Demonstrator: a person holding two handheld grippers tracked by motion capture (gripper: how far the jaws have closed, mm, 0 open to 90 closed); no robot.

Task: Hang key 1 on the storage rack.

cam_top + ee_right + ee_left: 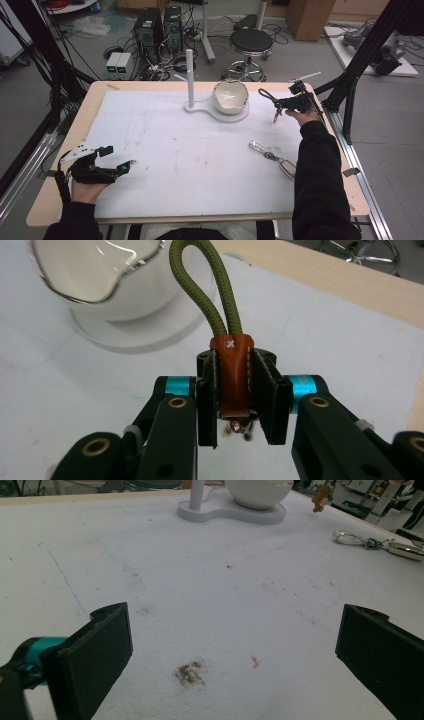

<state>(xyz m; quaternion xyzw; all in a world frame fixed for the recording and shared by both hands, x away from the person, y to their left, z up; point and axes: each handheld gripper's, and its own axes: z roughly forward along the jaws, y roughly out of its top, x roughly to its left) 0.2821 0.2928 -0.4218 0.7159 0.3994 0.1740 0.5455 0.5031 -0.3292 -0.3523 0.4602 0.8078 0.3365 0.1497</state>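
Note:
My right gripper (281, 104) is lifted above the table's far right, shut on a keychain. In the right gripper view its jaws (235, 395) pinch the brown leather tab (232, 365), and an olive cord loop (200, 285) sticks out beyond them toward the white bowl (100, 285). The cord loop (265, 94) points left at the bowl (230, 96). A small brown piece (276, 117) hangs below the gripper. My left gripper (120, 169) rests at the near left, open, with bare mat between its jaws (235, 650).
The bowl sits on a white stand base (220, 114) with an upright post (190, 75). A set of metal keys with a fob (272, 156) lies on the mat at the right, near the person's right sleeve. The white mat (190, 160) covers most of the table.

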